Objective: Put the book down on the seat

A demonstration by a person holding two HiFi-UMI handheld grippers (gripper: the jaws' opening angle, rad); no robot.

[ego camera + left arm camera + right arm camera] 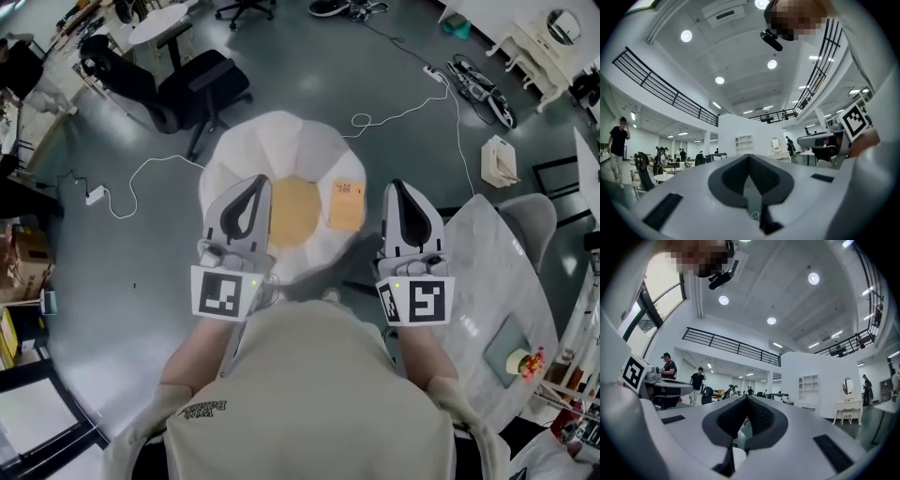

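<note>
You are holding the left tongs [256, 184] and the right tongs [398, 187] clenched on nothing, both hanging over the near side of the seat [281, 141]. The book [347, 204] is lying flat on the seat, just right of its tan centre [293, 211], between the two tongs and touching neither. It is looking thin and light, probably a flexing paperback with a slick cover. Should you be lifting it again, I'd judge a pinch across one free edge, near the spine, safest.
</note>
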